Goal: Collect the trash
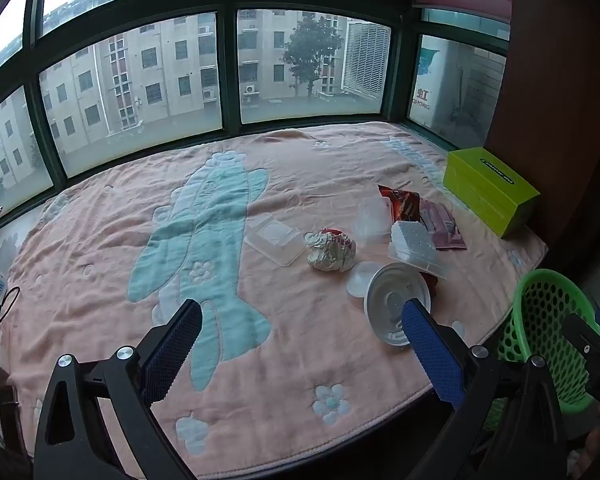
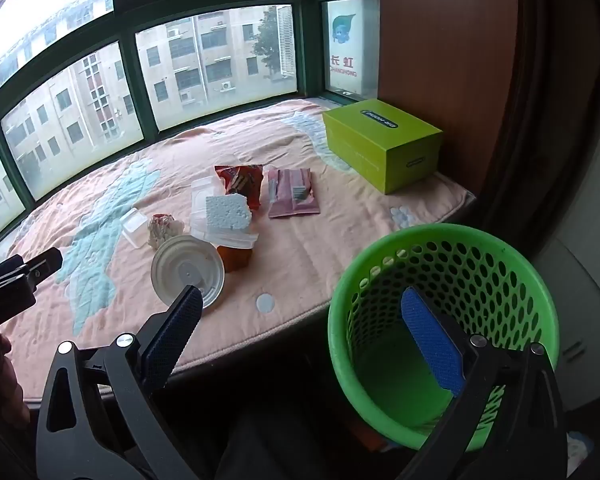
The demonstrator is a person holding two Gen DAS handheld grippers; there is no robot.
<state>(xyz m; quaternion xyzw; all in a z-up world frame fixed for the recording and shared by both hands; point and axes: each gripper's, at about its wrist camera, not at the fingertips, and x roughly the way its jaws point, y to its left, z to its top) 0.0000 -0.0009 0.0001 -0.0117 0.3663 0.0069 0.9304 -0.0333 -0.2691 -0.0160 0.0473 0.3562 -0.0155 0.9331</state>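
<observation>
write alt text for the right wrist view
The open right gripper hovers over an empty green mesh basket beside a pink blanket strewn with trash: a white lid, foam block, and snack wrappers. A green box sits behind.

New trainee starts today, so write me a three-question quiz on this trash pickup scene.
1. True or false: the green basket already holds trash.
2. Which item lies nearest the left gripper? A) white lid B) green box C) pink packet
3. Fill in: the foam block rests on a clear plastic ____.

Key:
1. False; it looks empty.
2. A.
3. Container.
</observation>
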